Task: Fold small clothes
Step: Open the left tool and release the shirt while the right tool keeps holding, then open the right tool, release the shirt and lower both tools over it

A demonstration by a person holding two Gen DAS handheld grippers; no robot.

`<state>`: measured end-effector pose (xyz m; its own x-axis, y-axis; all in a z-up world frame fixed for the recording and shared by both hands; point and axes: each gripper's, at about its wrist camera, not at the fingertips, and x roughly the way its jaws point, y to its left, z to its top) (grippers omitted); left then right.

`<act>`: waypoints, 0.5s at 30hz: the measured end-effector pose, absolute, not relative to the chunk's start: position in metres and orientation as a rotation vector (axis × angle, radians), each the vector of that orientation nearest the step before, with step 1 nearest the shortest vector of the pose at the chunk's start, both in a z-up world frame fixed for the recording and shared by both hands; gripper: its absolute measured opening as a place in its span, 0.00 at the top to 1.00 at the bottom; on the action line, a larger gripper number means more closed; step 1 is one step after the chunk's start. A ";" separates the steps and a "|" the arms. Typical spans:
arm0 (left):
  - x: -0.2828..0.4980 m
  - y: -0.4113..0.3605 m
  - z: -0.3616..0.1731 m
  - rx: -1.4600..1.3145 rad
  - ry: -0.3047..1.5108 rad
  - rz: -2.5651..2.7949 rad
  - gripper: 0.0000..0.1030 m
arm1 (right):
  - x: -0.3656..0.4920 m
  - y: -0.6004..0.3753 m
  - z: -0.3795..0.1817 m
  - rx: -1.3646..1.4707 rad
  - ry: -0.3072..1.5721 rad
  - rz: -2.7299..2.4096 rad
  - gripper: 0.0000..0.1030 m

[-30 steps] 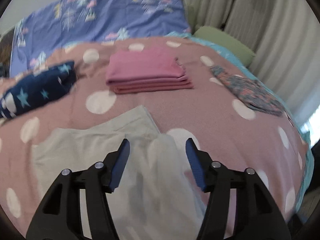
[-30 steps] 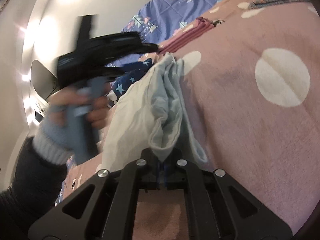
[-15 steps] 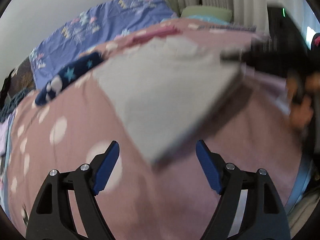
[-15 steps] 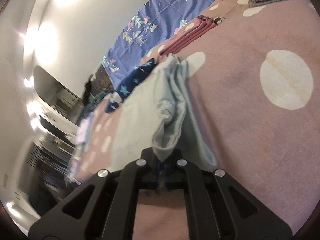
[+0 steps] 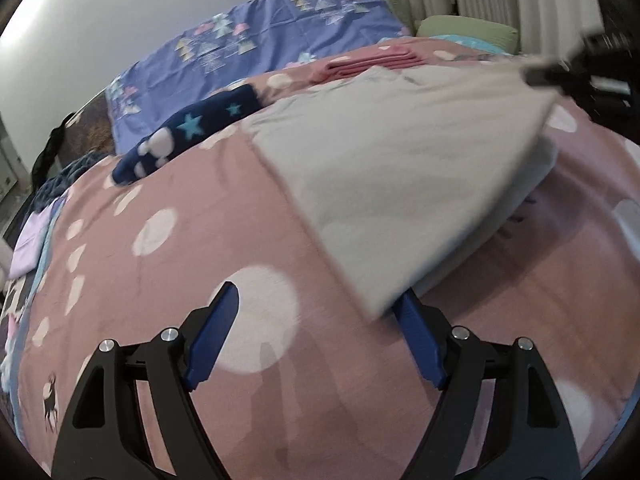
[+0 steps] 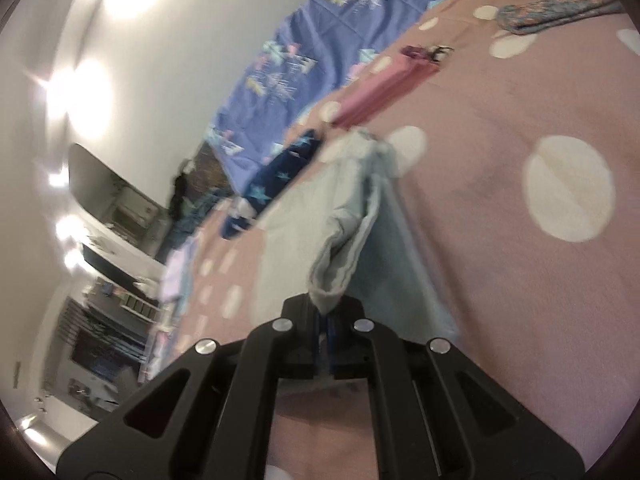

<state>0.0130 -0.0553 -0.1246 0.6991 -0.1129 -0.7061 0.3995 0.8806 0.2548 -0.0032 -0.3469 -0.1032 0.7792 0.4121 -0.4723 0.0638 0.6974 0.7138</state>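
Inspector A: The left claw [image 5: 316, 336] is standing wide open, both blue pads bare, hovering over the pink dotted bedspread [image 5: 168, 280]. The pale grey garment [image 5: 392, 172] is lying spread at 1 o'clock from it; its near corner is overlapping the right-hand pad, though contact is unclear through the blur.

Inspector B: The right claw [image 6: 325, 330] is pinching a bunched edge of the pale grey garment [image 6: 348, 236], jaws closed on the fabric. The rest is trailing away across the bedspread toward 11 o'clock.

Inspector A: A folded pink stack [image 5: 372, 62] is sitting beyond the garment at 12 o'clock; a navy star-print piece [image 5: 188, 136] is lying at 10 o'clock.
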 end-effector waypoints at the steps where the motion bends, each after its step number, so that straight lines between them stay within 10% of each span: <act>1: 0.013 -0.048 -0.125 0.393 0.757 -0.295 0.22 | -0.006 -0.349 -0.110 0.770 0.687 0.183 0.97; 5: 0.012 -0.027 -0.127 0.325 0.813 -0.300 0.27 | -0.012 -0.354 -0.147 0.663 0.811 0.043 0.94; 10: 0.014 -0.001 -0.113 0.057 0.914 -0.439 0.82 | -0.025 -0.333 -0.115 0.438 0.720 0.006 0.78; 15: 0.022 -0.035 -0.095 0.118 0.808 -0.487 0.87 | -0.021 -0.299 -0.080 0.283 0.588 0.113 0.78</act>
